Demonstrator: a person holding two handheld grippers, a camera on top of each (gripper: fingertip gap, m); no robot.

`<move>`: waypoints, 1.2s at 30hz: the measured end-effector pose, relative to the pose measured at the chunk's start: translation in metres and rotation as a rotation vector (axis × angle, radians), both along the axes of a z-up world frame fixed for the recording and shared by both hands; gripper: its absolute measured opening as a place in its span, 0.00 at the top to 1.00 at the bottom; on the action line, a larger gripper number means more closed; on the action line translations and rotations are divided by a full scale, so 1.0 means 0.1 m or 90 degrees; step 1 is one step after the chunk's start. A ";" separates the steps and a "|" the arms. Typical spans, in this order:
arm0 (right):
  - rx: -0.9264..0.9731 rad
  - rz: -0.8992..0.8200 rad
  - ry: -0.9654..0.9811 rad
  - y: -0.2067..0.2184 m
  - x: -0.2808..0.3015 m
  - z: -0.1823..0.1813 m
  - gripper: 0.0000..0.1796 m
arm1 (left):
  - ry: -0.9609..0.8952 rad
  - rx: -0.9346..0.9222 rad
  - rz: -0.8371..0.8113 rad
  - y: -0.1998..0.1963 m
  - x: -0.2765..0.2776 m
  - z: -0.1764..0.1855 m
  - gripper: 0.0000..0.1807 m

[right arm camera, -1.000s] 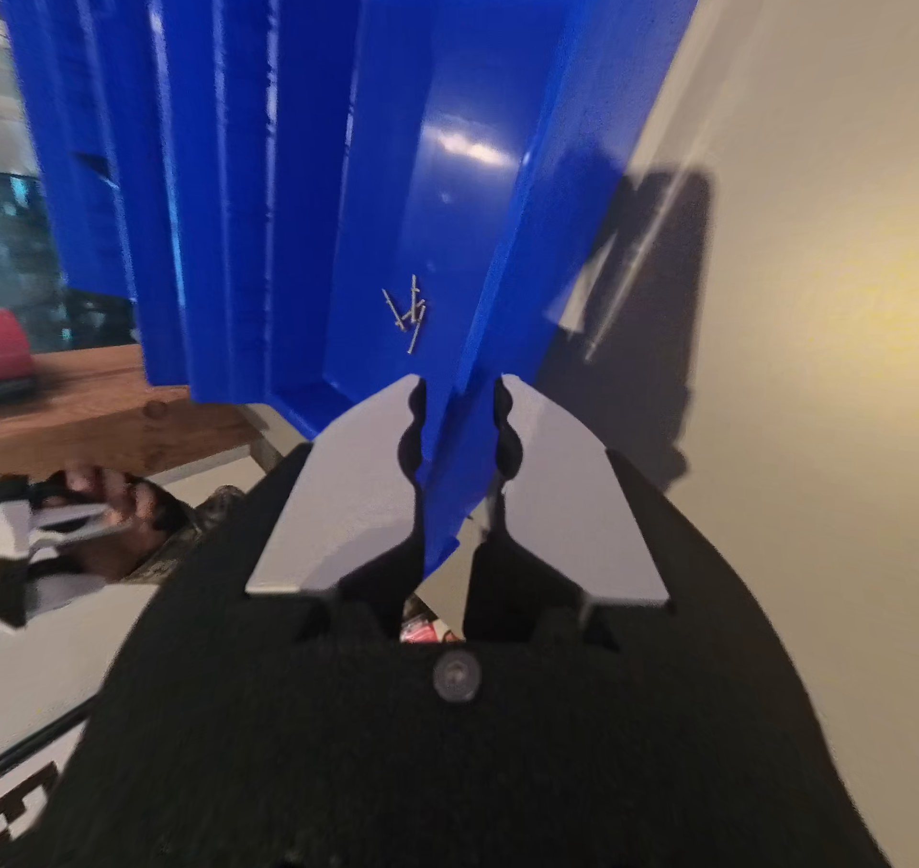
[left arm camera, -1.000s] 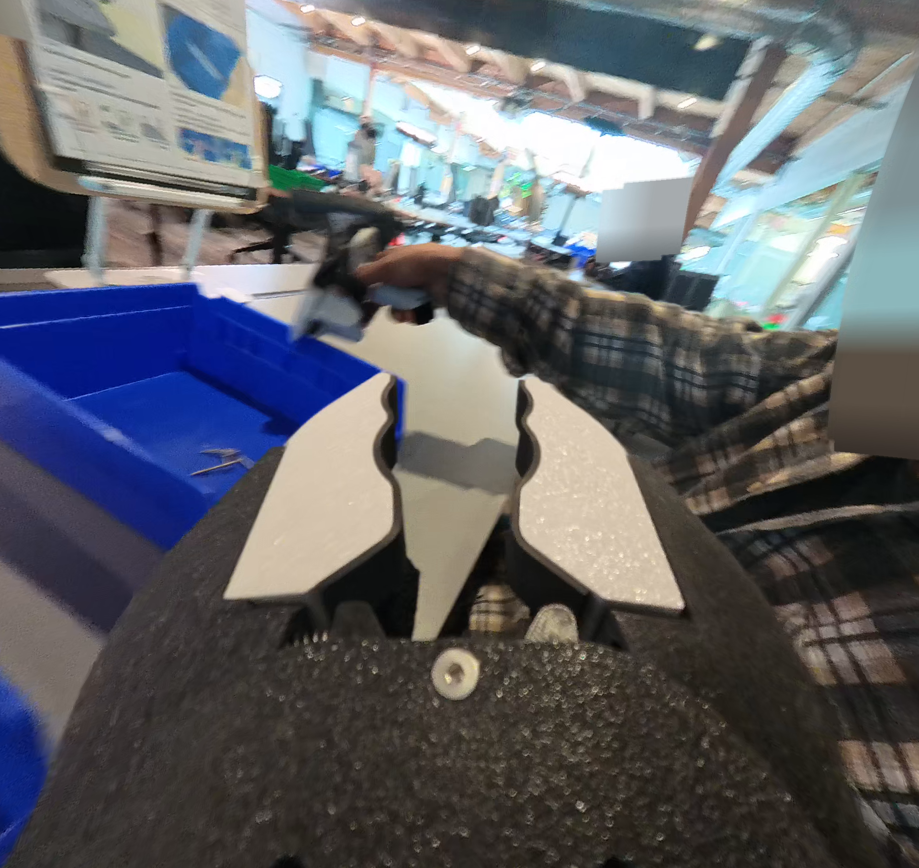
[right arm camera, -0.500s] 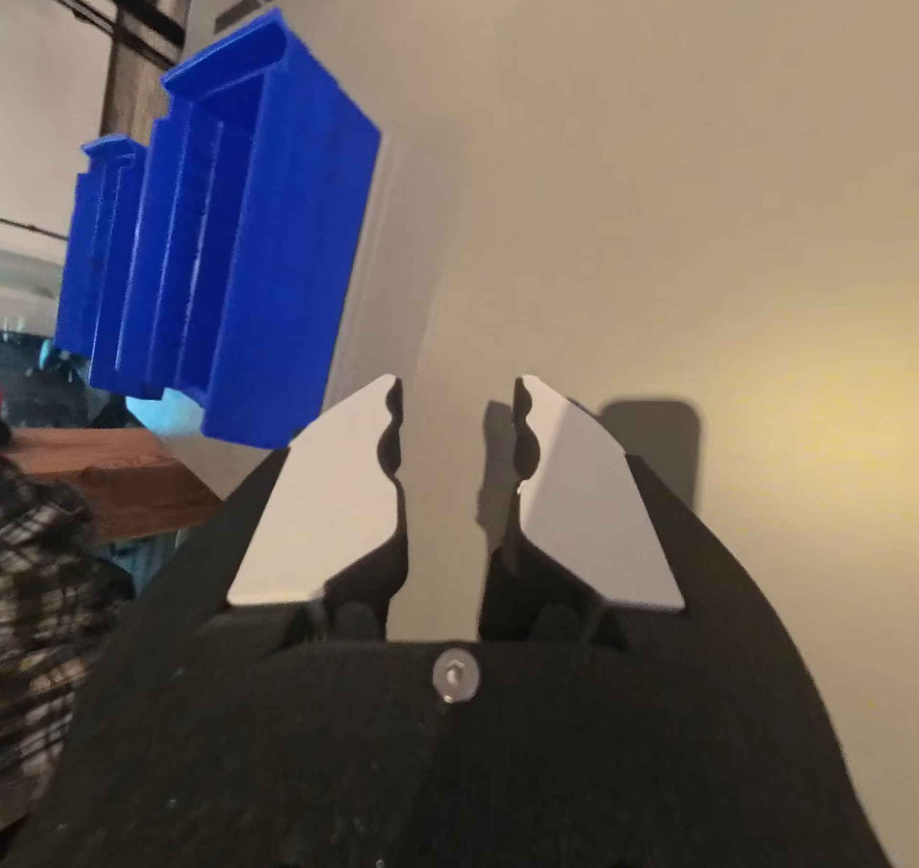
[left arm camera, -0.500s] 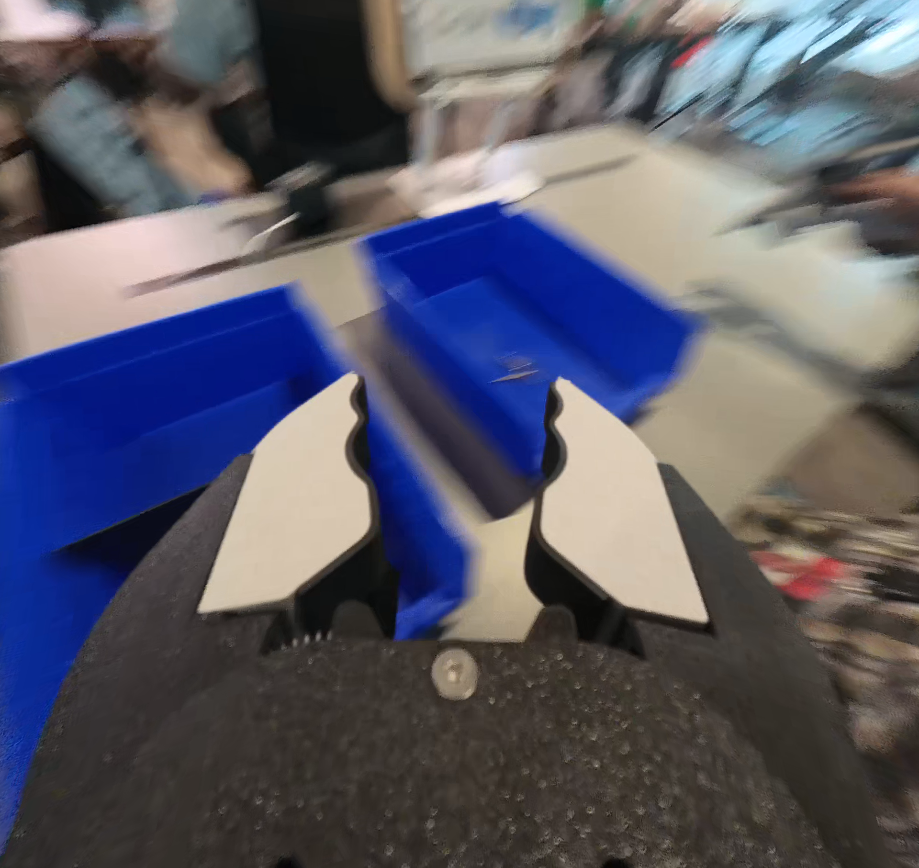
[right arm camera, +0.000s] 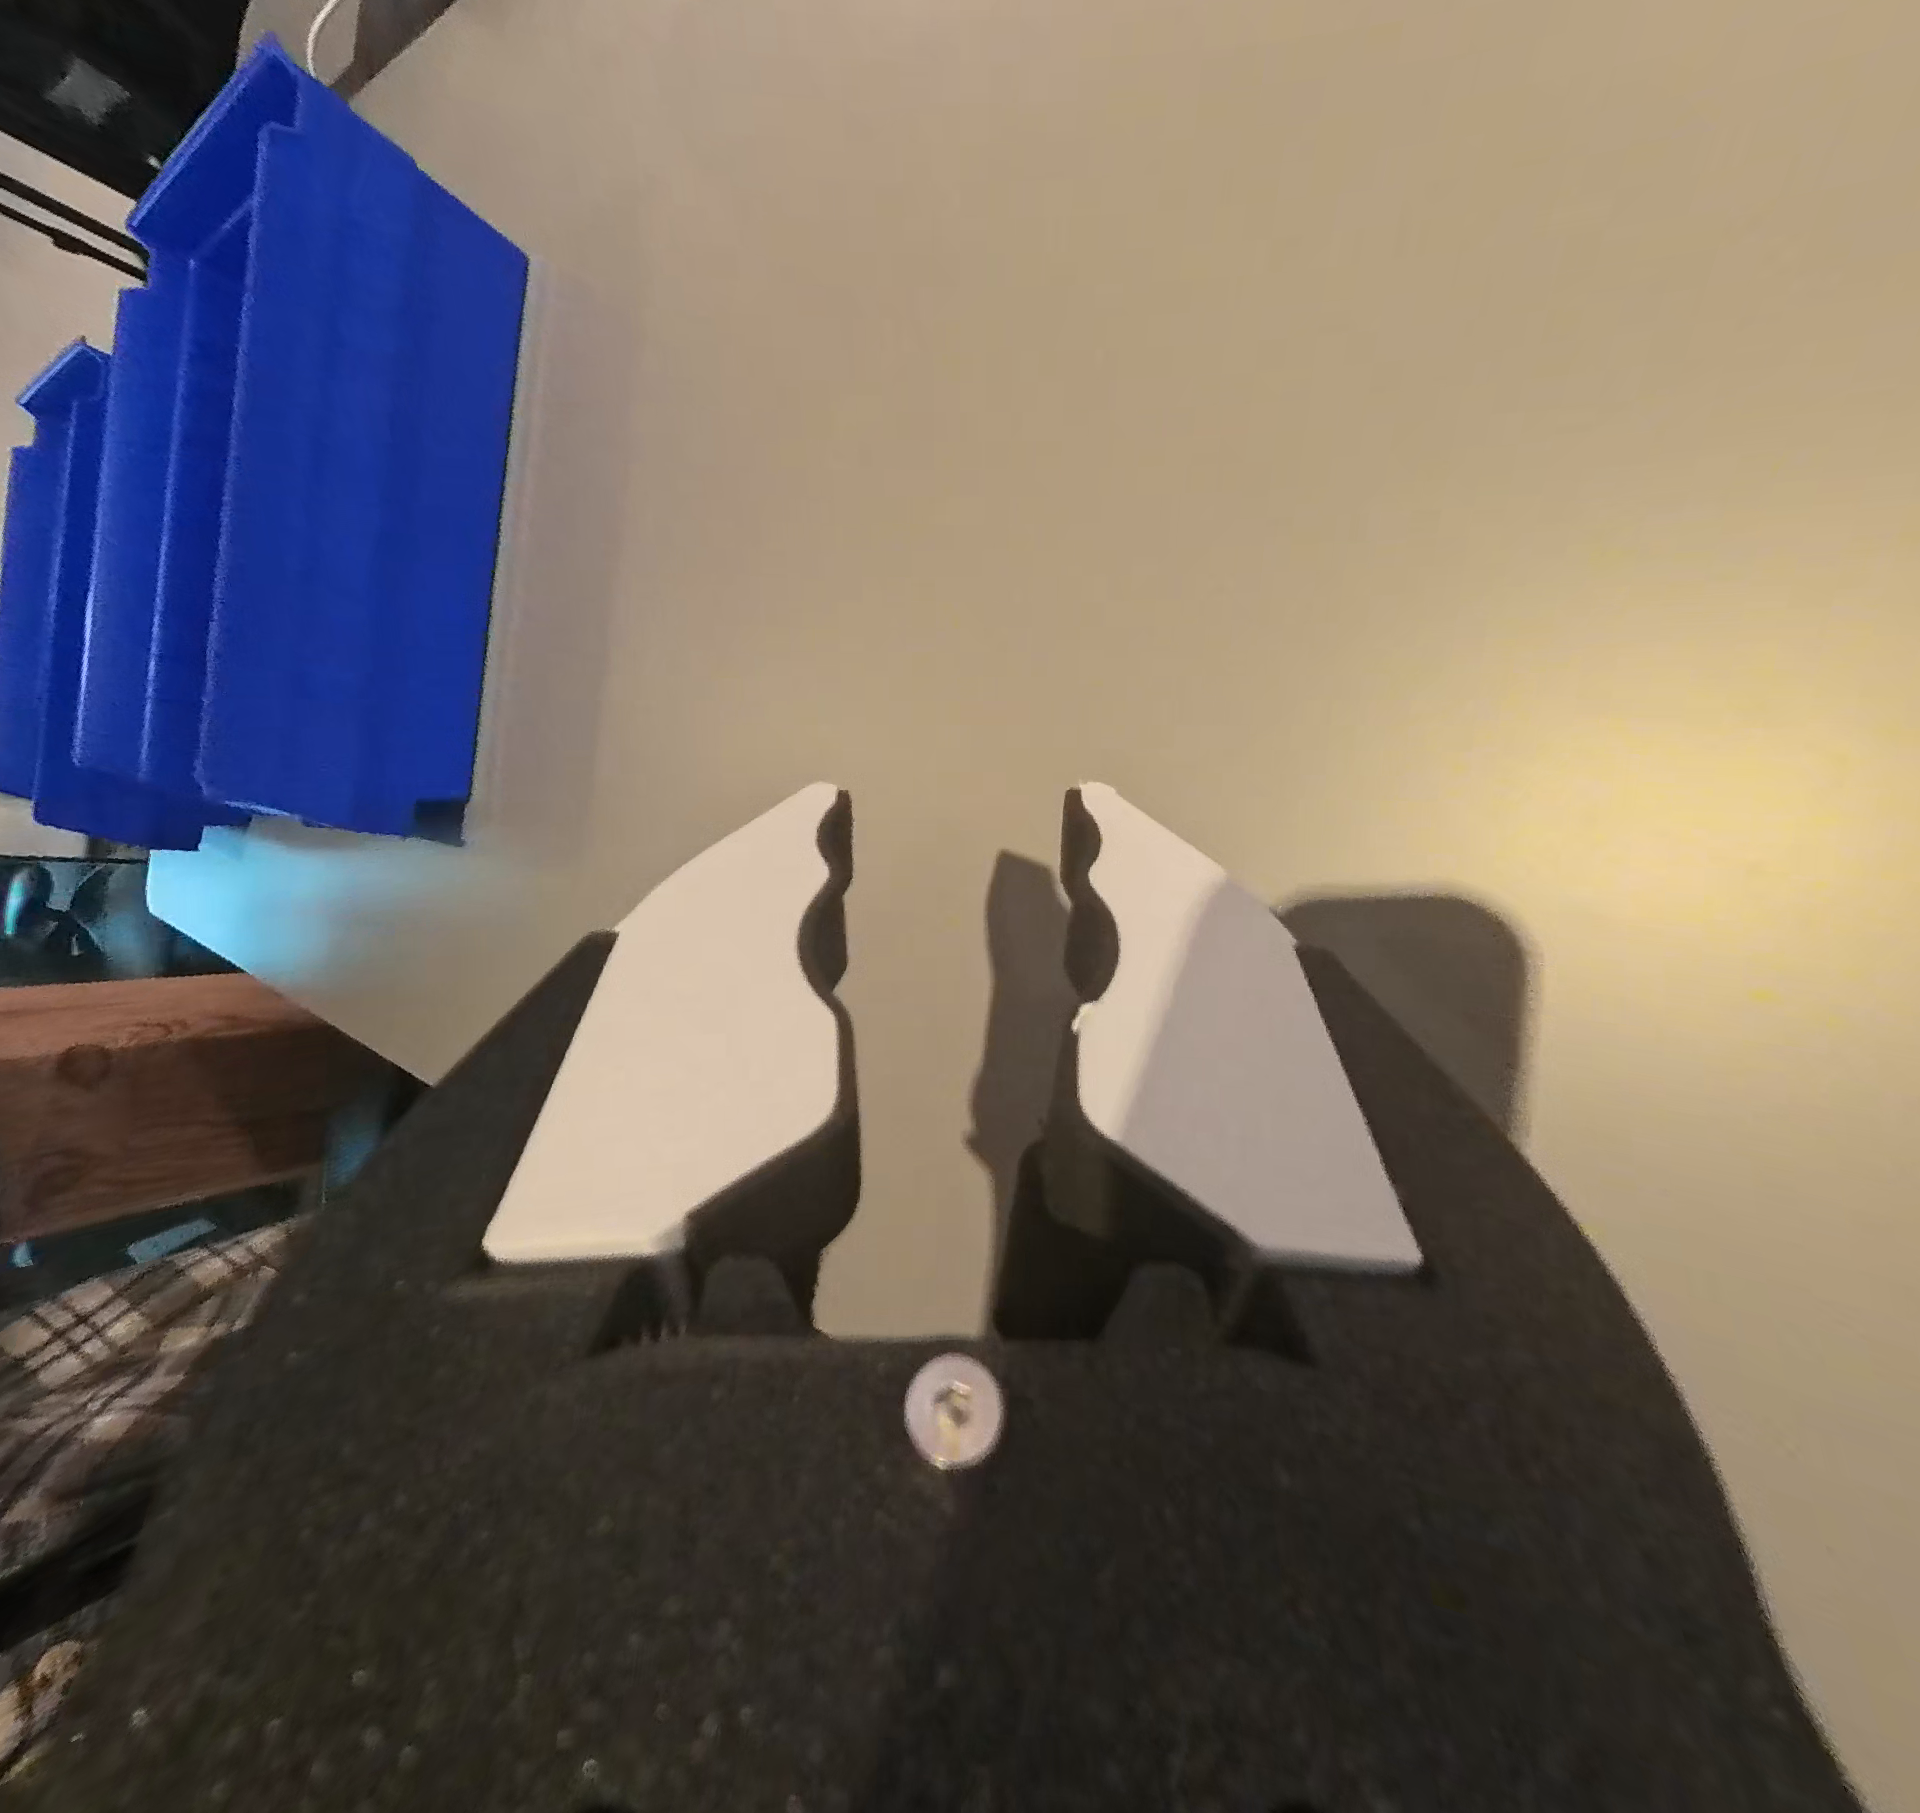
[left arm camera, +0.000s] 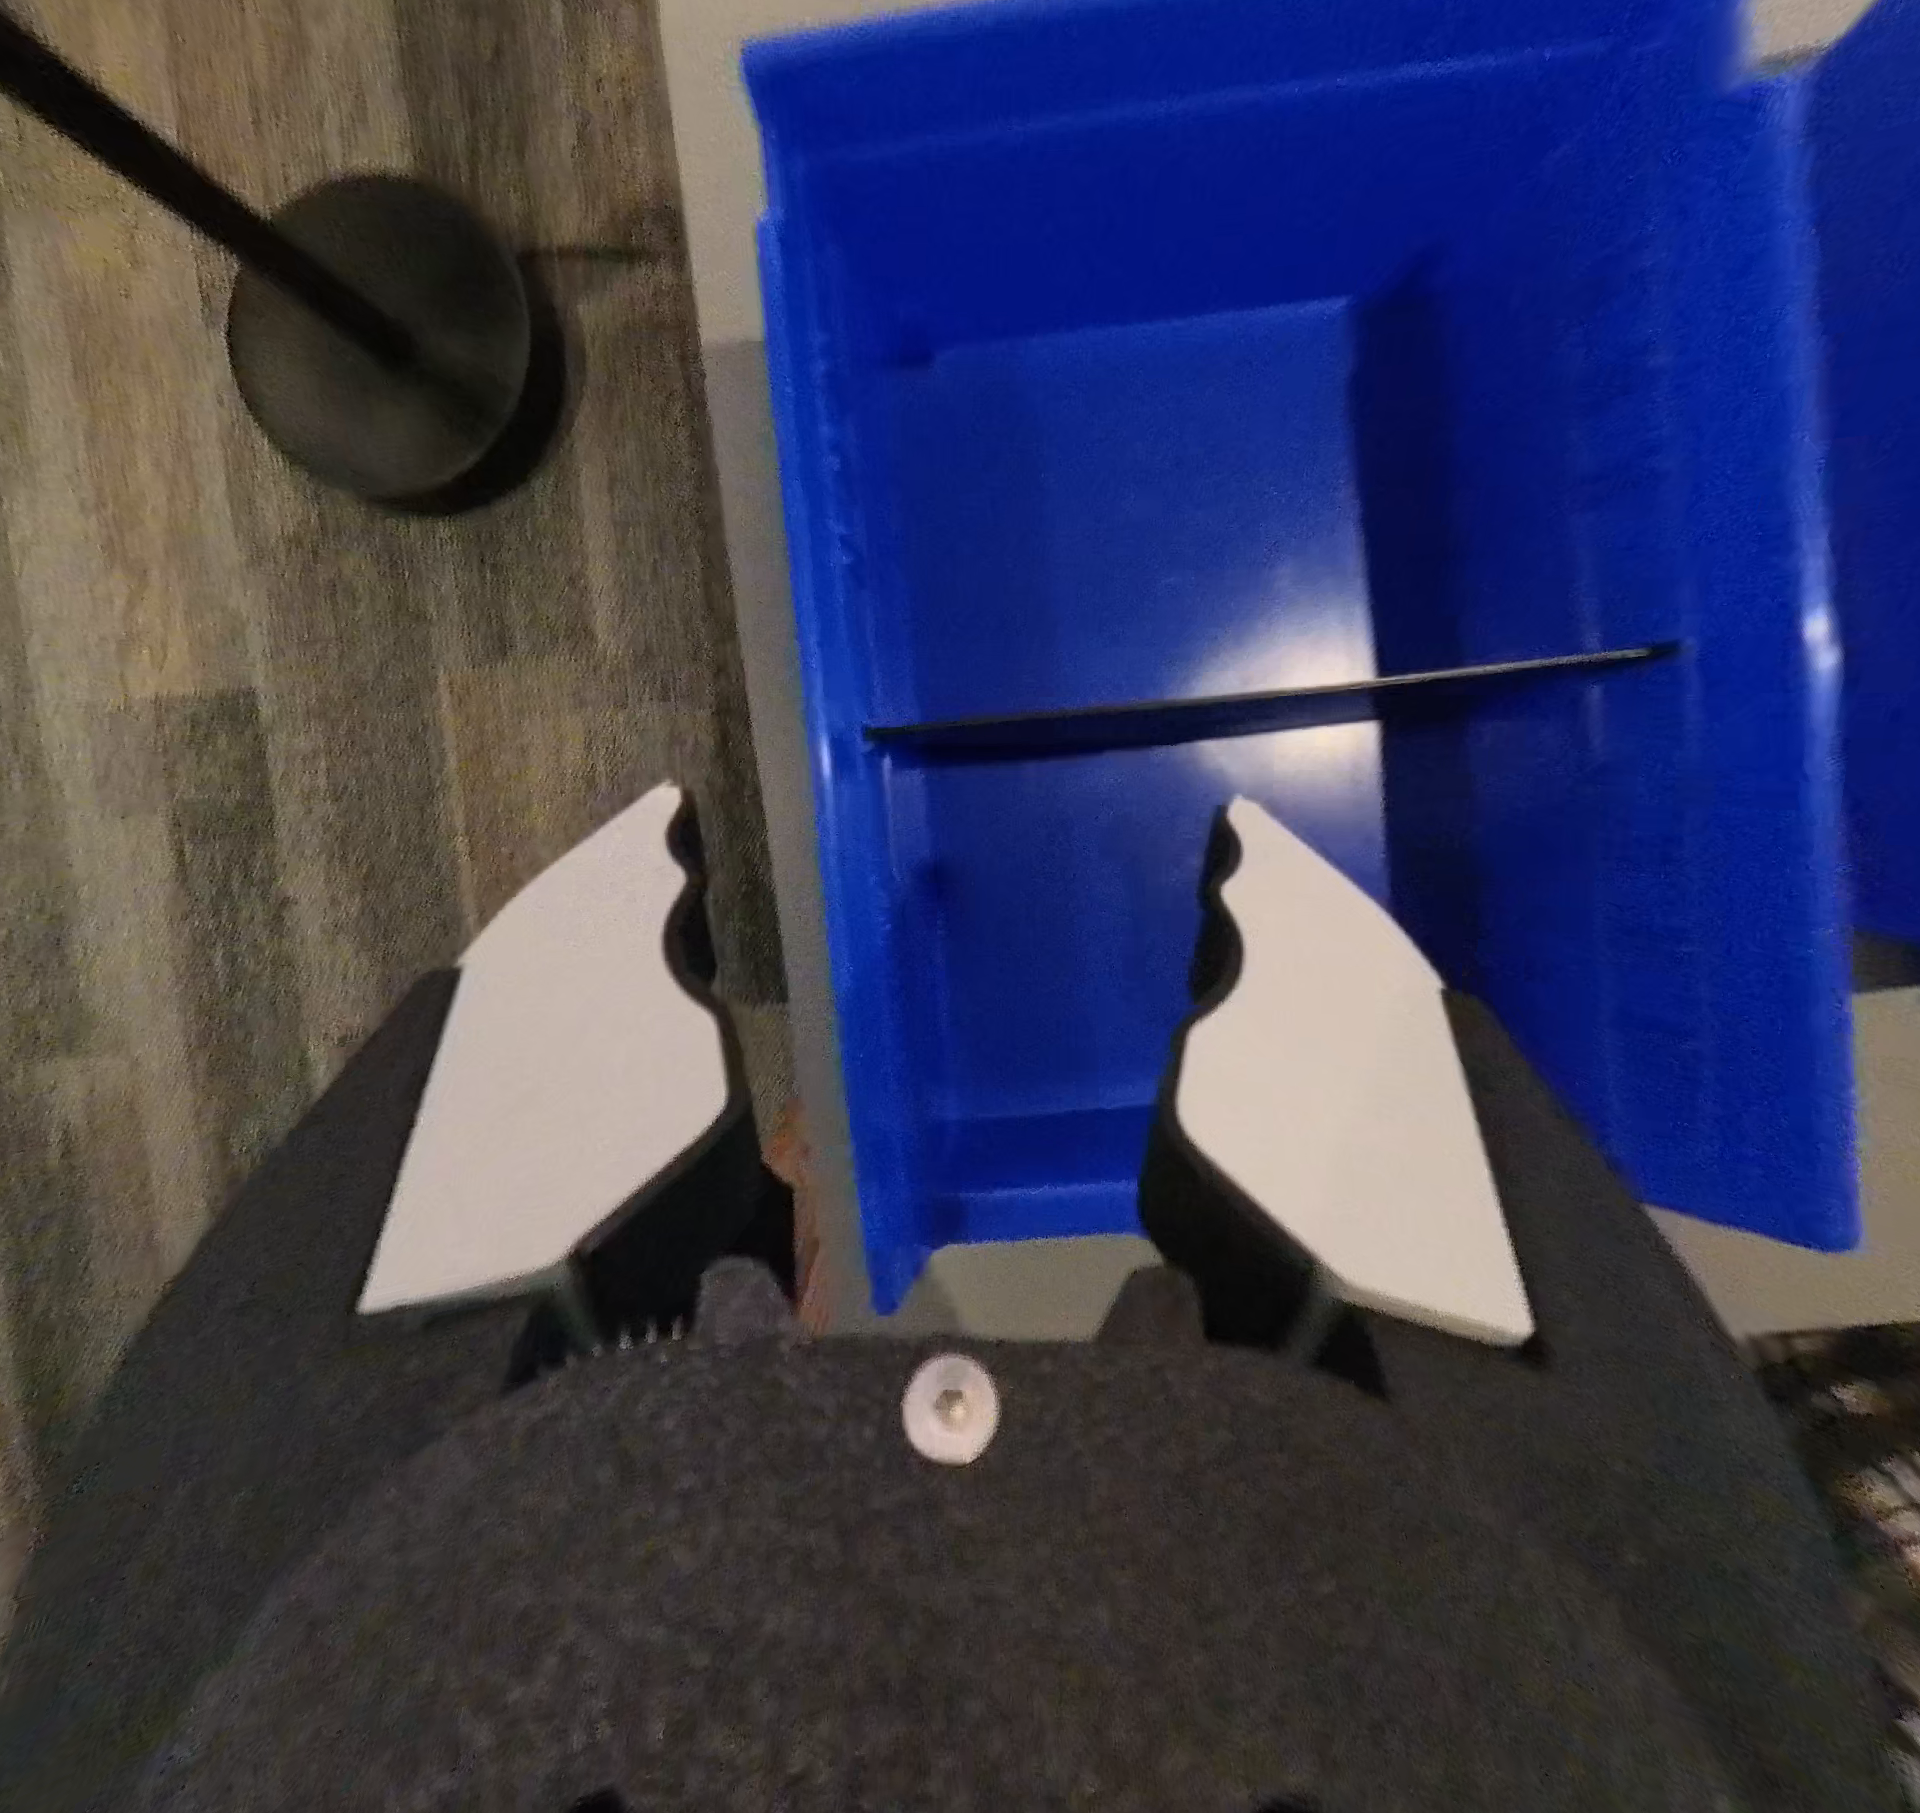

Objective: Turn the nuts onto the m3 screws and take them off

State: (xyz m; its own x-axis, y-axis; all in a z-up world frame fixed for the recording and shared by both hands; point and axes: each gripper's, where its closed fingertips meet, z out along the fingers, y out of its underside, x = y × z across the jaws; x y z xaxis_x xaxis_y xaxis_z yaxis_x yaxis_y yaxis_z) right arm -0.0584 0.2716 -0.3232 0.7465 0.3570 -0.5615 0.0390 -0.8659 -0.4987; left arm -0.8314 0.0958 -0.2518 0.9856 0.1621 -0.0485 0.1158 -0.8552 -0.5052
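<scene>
In the left wrist view my left gripper point(left arm camera: 951, 813) is open and empty, looking down into a blue bin point(left arm camera: 1143, 537) with a thin black divider point(left arm camera: 1268, 698) across it. No screws or nuts show in this bin. A second blue bin point(left arm camera: 1870, 413) shows at the right edge. In the right wrist view my right gripper point(right arm camera: 956, 797) is open and empty, close above the bare beige table point(right arm camera: 1143, 361). The two blue bins point(right arm camera: 312, 516) stand off to its left; their insides are hidden.
In the left wrist view the table edge runs left of the bin; beyond it lies grey wood-look floor point(left arm camera: 260, 724) with a black round stand base point(left arm camera: 384, 350). In the right wrist view a wooden beam point(right arm camera: 135, 1088) and a plaid sleeve point(right arm camera: 83, 1348) show at lower left. The gap from one gripper's tips to the other's is roughly 80 cm.
My left gripper has swung from facing the room to looking down into the left bin and opened wider. My right gripper has left the bin holding the screws and moved right over bare table.
</scene>
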 end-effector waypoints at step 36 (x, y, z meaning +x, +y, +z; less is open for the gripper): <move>0.000 0.008 0.026 -0.06 0.02 -0.03 0.82 | -0.208 -0.276 0.121 -0.35 -0.17 -0.94 0.98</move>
State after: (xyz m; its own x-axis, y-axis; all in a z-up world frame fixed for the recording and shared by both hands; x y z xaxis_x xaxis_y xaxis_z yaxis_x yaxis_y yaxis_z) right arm -0.0560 0.2654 -0.3257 0.7181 0.3660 -0.5920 0.0293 -0.8658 -0.4996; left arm -0.8488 0.0611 -0.3461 0.9159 0.3716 0.1519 0.3794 -0.9249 -0.0248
